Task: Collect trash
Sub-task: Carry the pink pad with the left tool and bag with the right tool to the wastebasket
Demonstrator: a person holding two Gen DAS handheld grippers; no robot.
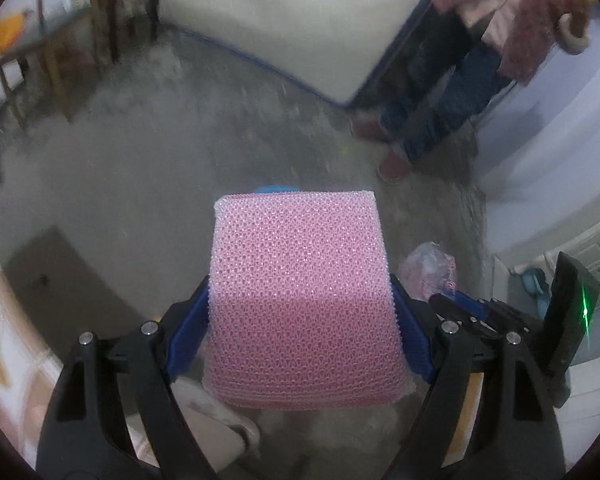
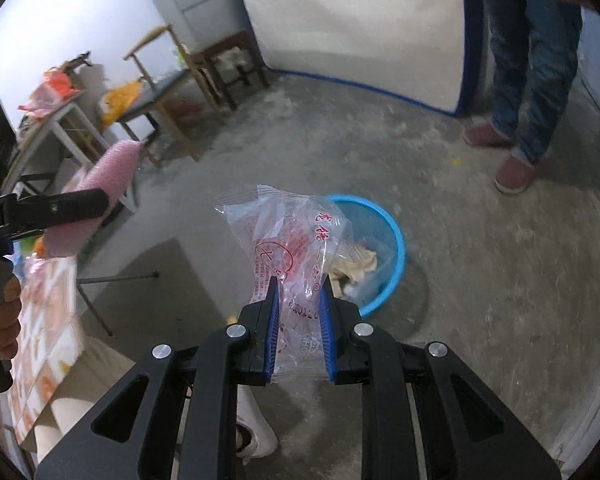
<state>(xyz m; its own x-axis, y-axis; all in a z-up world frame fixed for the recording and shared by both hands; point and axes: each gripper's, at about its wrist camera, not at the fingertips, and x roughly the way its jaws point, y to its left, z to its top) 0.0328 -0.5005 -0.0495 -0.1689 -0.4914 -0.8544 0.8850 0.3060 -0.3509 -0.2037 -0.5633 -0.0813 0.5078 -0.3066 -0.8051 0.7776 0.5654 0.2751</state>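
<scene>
Your right gripper [image 2: 298, 312] is clenched on the clear plastic wrapper [image 2: 288, 248], just short of the blue basket [image 2: 396, 240] — carry it over the rim first. Left gripper [image 1: 300, 312] clamps pink foam netting [image 1: 300, 280] beside that basket — release it there too.

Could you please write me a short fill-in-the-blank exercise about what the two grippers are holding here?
1. The left gripper is clamped on a ____ foam net.
2. The right gripper pinches a clear plastic ____ with red print.
3. The basket on the floor is ____ in colour.

Missing words: pink; wrapper; blue
</scene>
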